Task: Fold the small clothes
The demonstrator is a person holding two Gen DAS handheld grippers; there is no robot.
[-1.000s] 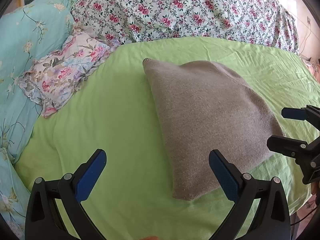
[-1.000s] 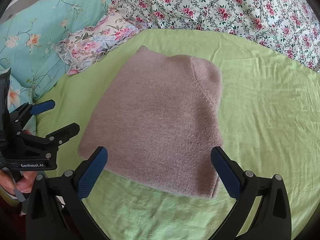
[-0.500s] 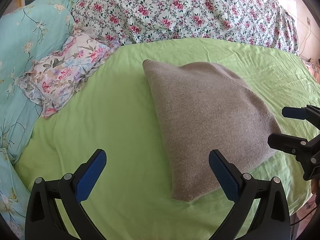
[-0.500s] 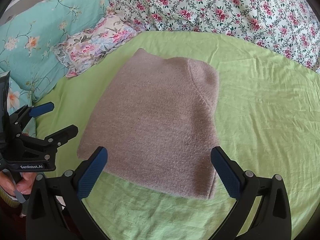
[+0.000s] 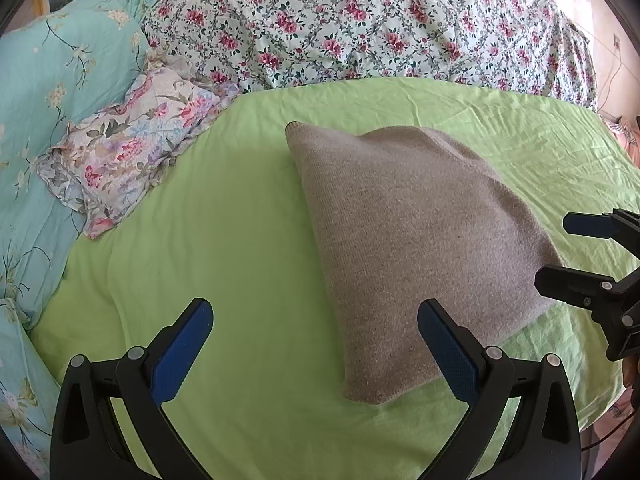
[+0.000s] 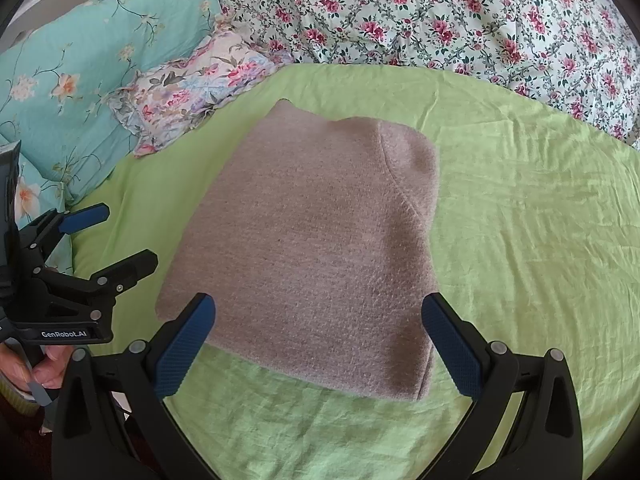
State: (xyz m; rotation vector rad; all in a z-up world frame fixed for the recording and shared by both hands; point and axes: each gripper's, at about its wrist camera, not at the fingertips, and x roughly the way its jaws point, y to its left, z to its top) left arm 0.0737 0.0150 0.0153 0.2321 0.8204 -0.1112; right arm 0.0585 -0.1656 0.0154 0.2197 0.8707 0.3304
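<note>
A grey-brown knitted garment lies folded into a compact rectangle on the green sheet; it also shows in the right wrist view. My left gripper is open and empty, held above the sheet near the garment's near left corner. My right gripper is open and empty, above the garment's near edge. Each gripper shows in the other's view, the right one at the garment's right side, the left one at its left side. Neither touches the garment.
A small floral pillow lies at the sheet's far left, with a turquoise pillow behind it. A floral quilt is piled along the far side. The bed's near edge drops off at lower right.
Both grippers have drawn back slightly from the garment and stayed open. The garment has not moved.
</note>
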